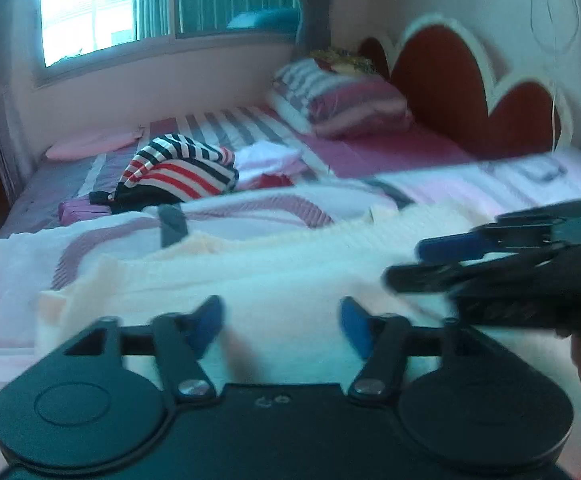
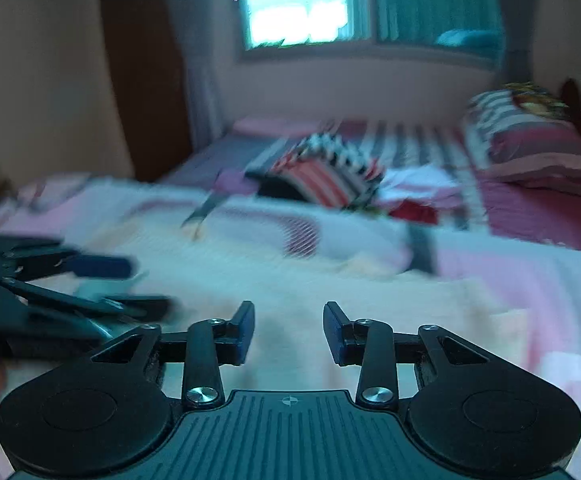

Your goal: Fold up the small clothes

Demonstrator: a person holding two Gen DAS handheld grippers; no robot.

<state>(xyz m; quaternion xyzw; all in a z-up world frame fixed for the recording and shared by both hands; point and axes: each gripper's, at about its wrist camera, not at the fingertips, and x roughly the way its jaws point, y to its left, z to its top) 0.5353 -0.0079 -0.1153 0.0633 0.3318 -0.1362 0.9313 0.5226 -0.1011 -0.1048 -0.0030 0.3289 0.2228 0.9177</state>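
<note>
Both sets of jaws are seen released, with nothing between the pads. The left gripper [image 1: 282,326] is spread wide over a pale cream ribbed garment [image 1: 250,276], and the right gripper [image 2: 289,332] is parted less far above the same cloth [image 2: 290,280]; no fabric is pinched by either. The garment is laid flat on the pink and white striped blanket [image 1: 250,210], directly ahead of and beneath both pairs of jaws. Its long axis is judged to run side to side across both views, though the edges are blurred and the outline cannot be traced with certainty. The two grippers are held close beside one another, each visible at the inner margin of the other's view, so neither is clearly nearer the cloth. Both are pitched forward and down toward the bed, the left one's fingers [image 1: 208,320] lying just above the fabric. Further back, well apart from the jaws, a heap of red, white and dark striped clothes [image 1: 178,174] is seen, with a striped pillow [image 1: 342,100] against the red headboard [image 1: 450,80]. The next fold is judged to require a fresh grip on an edge or corner.
</note>
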